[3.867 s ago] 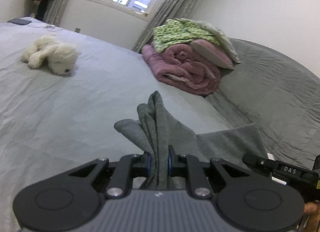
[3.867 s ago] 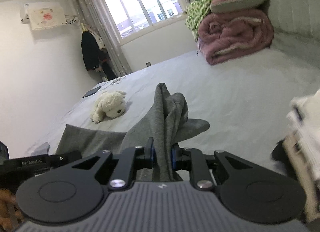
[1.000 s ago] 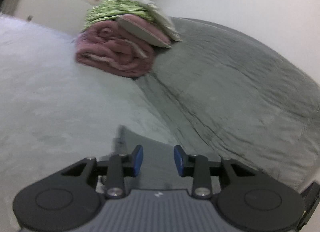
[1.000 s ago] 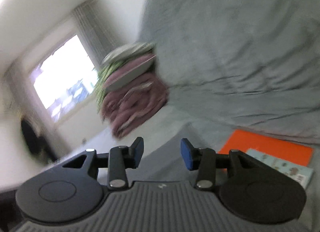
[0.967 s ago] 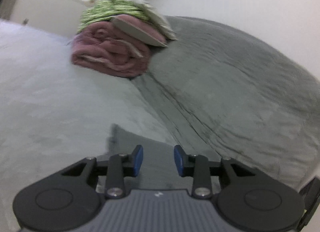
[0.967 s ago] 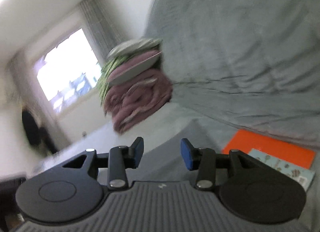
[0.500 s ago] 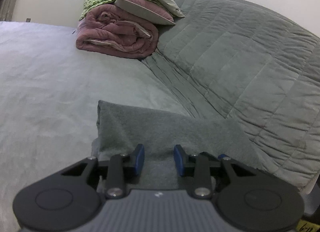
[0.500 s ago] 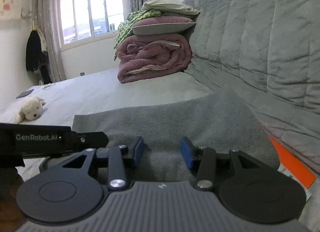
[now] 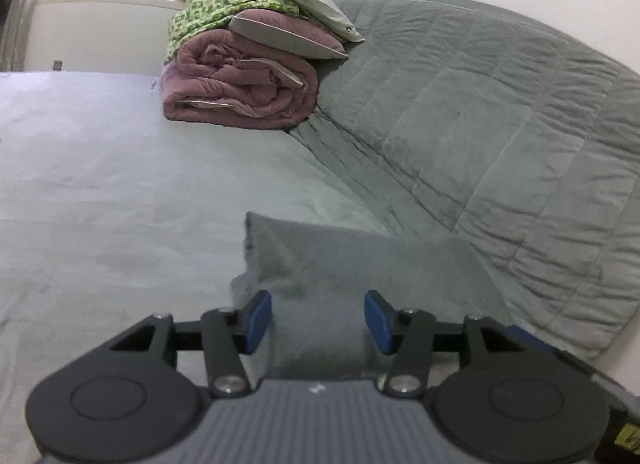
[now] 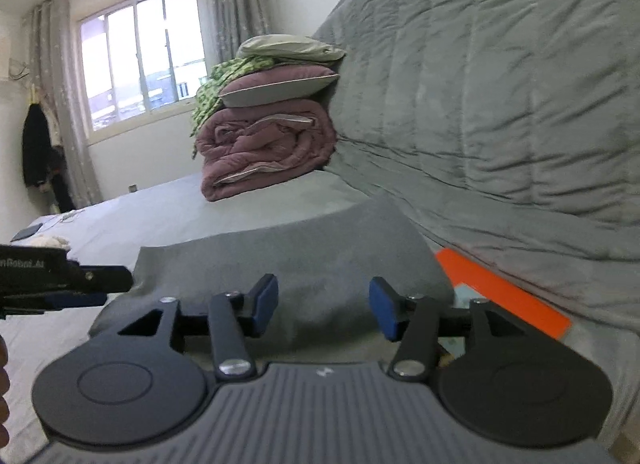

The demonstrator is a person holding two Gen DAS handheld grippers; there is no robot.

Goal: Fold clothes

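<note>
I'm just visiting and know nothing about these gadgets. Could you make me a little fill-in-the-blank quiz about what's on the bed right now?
1. The grey garment lies folded on the bed, and both grippers have their jaws ____.
2. The flat thing peeking out at the garment's right edge, the folder, is coloured ____.
3. On the rolled purple quilt rests a purple ____.
4. The patterned cloth on that pile is ____ in colour.

Missing words: open; orange; pillow; green

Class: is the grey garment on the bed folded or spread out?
Folded: the grey garment lies as a thick, layered rectangle on the bed.
</note>
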